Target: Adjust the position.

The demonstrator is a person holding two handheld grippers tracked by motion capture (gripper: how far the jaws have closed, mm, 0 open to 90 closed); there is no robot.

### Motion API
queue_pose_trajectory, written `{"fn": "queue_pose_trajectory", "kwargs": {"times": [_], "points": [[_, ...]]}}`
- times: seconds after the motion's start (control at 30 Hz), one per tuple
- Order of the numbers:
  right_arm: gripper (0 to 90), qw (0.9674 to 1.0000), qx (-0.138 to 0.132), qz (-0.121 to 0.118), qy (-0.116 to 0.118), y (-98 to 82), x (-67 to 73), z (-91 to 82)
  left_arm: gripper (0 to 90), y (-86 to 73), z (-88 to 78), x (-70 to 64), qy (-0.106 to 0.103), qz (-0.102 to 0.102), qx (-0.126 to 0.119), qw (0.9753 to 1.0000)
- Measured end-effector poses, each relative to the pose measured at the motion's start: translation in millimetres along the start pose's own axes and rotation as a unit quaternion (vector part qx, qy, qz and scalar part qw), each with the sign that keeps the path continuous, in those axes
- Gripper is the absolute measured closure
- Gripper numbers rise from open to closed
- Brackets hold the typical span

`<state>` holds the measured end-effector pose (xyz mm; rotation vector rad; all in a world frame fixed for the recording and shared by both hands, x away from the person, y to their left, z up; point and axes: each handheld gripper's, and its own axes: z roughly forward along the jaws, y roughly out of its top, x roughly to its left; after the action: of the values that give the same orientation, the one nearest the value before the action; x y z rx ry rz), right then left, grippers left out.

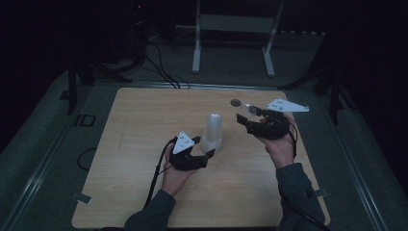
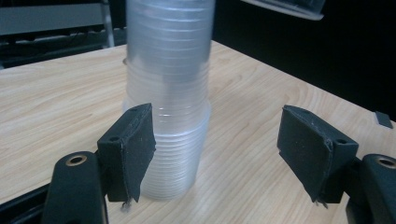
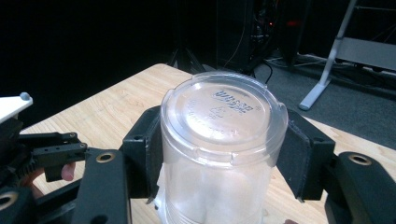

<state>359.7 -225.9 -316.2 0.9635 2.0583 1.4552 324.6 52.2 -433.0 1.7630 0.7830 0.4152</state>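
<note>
A tall stack of clear plastic cups point(image 1: 212, 132) stands upside down in the middle of the wooden table point(image 1: 139, 144). My left gripper point(image 1: 204, 147) is at the stack's base, open. In the left gripper view the stack point(image 2: 168, 93) rises just beside the left pad point(image 2: 133, 149), while the right pad point(image 2: 313, 154) stands well away from it. My right gripper point(image 1: 246, 115) hovers to the right of the stack, shut on a single clear cup point(image 1: 250, 109). The right gripper view shows that cup point(image 3: 224, 140) clamped between both pads, its embossed bottom facing away from the camera.
A small dark disc point(image 1: 235, 102) lies on the table behind the right gripper. Beyond the far edge, a white metal stand point(image 1: 231, 29) and black cables point(image 1: 159, 62) are on the floor. The room around the table is dark.
</note>
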Motion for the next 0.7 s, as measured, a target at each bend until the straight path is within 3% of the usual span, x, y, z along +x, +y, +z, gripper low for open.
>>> {"fn": "queue_pose_trajectory", "kwargs": {"times": [0.7], "points": [[38.7,0.9988,0.006,0.042,0.023,-37.4,4.7,-5.4,24.6,0.8,-1.1,-9.9,-0.012,0.016,0.002,0.9998]]}}
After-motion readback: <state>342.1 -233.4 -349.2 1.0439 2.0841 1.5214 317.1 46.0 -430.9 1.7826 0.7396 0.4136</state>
